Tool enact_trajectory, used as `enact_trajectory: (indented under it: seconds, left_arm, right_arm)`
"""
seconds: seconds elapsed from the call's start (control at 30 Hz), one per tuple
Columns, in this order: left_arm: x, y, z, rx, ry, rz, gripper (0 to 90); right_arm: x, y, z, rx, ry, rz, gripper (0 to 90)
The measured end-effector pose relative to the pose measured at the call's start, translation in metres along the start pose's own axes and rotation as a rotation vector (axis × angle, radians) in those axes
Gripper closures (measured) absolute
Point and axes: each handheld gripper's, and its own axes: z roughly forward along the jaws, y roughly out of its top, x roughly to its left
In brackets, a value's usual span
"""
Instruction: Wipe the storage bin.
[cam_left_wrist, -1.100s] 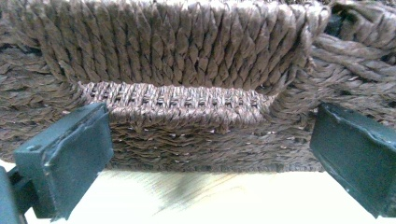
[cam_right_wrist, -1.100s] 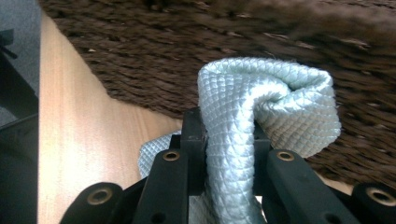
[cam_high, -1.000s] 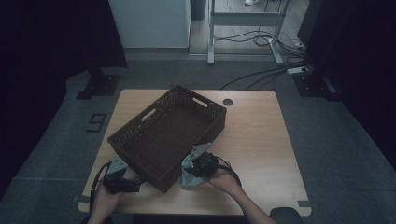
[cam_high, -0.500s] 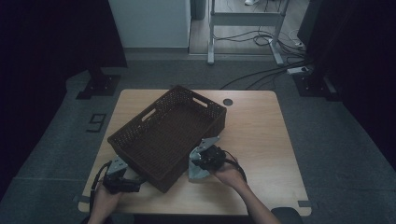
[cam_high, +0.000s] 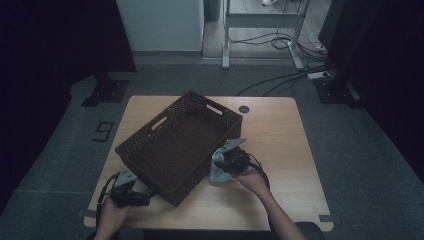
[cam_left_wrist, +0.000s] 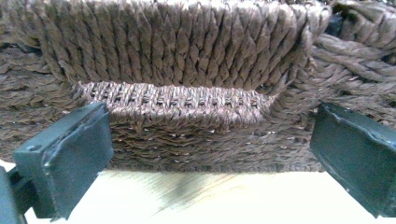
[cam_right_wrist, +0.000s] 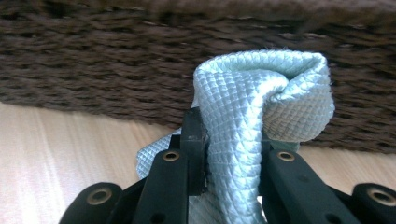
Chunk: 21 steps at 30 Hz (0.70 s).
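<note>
Right gripper (cam_high: 223, 162) has slid along the basket's (cam_high: 150, 155) long side toward the far end since a second ago, carrying the pale blue cloth (cam_high: 218, 172) with it; left gripper (cam_high: 142, 192) hasn't budged. Your right jaws are pinched tight on a bunched fold of the cloth (right gripper view shows it standing up between them, its top curled over), and most of the cloth hangs down to the table (cam_high: 280, 135), just outside the basket wall, not inside it. Left jaws are spread wide, parked at the basket's near corner with a cut-out handle slot (cam_left_wrist: 177, 100) in the woven wall framed between them, no contact that I can see. My read: cloth is in hand and staged beside the basket, so the likely next bit is lifting it over the rim and letting go inside. Watch the trailing end doesn't snag the weave.
</note>
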Motion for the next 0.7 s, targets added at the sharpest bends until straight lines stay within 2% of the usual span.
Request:
enact_trajectory:
  seconds: [0.3, 0.7]
  left_arm:
    - [0.000, 0.000, 0.000, -0.001, 0.000, 0.000, 0.0]
    - [0.000, 0.000, 0.000, -0.002, -0.001, -0.001, 0.0]
  right_arm:
    - [-0.022, -0.003, -0.003, -0.003, -0.040, 0.042, 75.7]
    - [-0.058, -0.008, -0.004, -0.013, -0.104, 0.120, 75.7]
